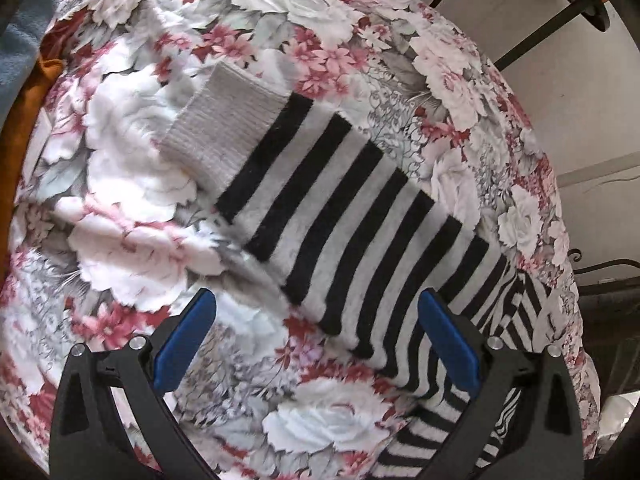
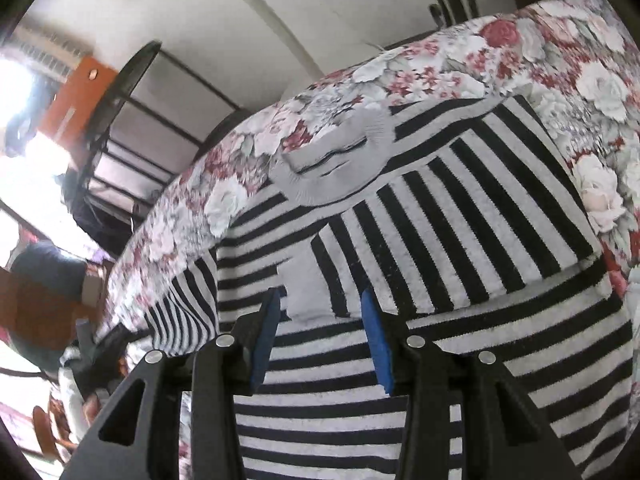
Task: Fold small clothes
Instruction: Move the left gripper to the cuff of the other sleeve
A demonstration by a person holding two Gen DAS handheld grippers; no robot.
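Observation:
A small black-and-white striped sweater [image 1: 352, 232] lies on a floral bedspread [image 1: 312, 48]. In the left wrist view one sleeve stretches out flat, ending in a grey ribbed cuff [image 1: 224, 128]. My left gripper [image 1: 316, 328] is open and empty, hovering over the sleeve near the shoulder. In the right wrist view the sweater body [image 2: 400, 380] lies flat with the other sleeve folded across the chest, its grey cuff [image 2: 304, 292] between my fingers. The grey collar [image 2: 340, 160] is further up. My right gripper [image 2: 320, 320] is open just above that cuff.
A black metal bed frame [image 1: 520, 24] runs along the far edge. Blue and orange cloth [image 1: 24, 64] lies at the left edge of the bed. In the right wrist view the bed edge [image 2: 132, 264] drops off on the left, with room furniture beyond.

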